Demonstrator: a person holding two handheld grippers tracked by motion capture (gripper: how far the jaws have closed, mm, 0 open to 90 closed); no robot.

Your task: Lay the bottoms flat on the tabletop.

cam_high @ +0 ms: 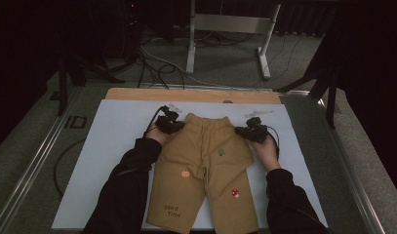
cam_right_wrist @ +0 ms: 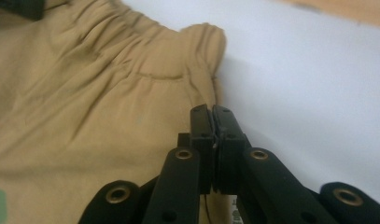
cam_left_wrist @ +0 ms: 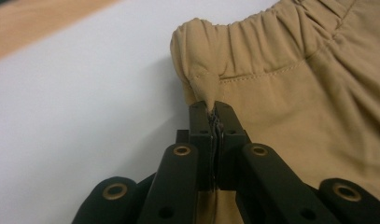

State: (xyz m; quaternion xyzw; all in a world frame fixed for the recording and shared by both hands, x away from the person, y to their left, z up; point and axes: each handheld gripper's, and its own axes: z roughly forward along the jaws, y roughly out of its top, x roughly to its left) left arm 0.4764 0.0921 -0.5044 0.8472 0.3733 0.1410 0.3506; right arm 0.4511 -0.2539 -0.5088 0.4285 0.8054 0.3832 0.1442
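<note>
Dim room, white board (cam_high: 113, 161) on the tabletop, tan trousers (cam_high: 206, 161) lying flat across its middle with the waistband toward the far edge and the legs running to the near edge. Left gripper (cam_left_wrist: 213, 108) sits at the waistband's left corner, jaws clamped on a pinched fold of fabric there. Right gripper (cam_right_wrist: 212, 110) at the waistband's right corner, jaws pressed together on the trousers' side edge.

A white board (cam_high: 118, 146) covers the table, a metal stand (cam_high: 230, 29) behind.
</note>
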